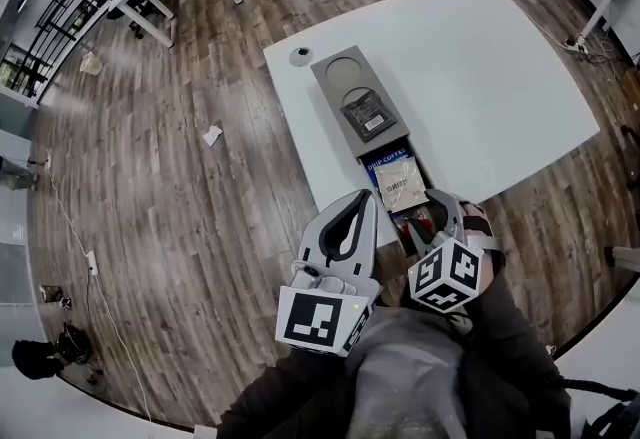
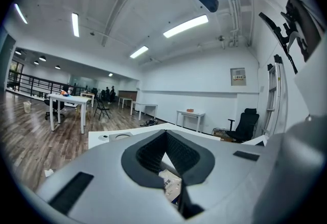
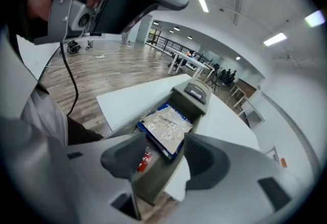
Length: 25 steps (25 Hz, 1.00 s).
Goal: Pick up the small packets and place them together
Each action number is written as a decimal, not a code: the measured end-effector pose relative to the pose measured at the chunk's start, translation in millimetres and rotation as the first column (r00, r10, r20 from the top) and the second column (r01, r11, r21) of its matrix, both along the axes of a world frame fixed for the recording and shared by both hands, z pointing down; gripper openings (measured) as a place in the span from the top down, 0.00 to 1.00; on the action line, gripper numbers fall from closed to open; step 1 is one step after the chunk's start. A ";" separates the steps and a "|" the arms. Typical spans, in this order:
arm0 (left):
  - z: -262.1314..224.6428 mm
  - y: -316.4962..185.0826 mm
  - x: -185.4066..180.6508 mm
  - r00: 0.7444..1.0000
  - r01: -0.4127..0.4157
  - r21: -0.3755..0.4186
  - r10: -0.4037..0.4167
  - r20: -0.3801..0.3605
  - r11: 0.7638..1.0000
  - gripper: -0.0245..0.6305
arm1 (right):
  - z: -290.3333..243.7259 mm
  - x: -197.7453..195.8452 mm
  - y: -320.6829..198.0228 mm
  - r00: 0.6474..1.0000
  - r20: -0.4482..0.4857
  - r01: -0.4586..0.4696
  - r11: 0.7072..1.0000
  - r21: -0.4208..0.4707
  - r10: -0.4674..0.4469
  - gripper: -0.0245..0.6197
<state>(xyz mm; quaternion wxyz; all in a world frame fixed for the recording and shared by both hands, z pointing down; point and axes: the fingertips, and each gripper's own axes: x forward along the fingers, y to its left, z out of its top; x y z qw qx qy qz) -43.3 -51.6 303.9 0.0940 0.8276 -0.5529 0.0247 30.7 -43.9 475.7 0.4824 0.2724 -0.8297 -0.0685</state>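
Small packets [image 1: 400, 182]: lying in gray tray [image 1: 330, 77] compartments on bench [image 1: 480, 57].
Left gripper [image 2: 164, 133]: closed, empty.
Right gripper [image 3: 162, 154]: open above red packet [image 3: 143, 160].

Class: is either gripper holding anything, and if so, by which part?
Nothing is held. The right gripper is open over the red packet in the tray; the left gripper is shut on nothing.

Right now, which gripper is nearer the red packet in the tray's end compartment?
Right. The right gripper hangs over the red packet, jaws apart, not touching it. The left gripper sits off to the left of the tray, jaws together, farther from that packet.
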 end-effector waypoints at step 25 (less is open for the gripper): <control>16.1 -39.8 -15.0 0.997 -0.071 -0.047 0.071 -0.022 0.996 0.96 | 4.5 -10.6 -22.3 0.998 -0.064 0.008 1.000 -0.014 -0.008 0.95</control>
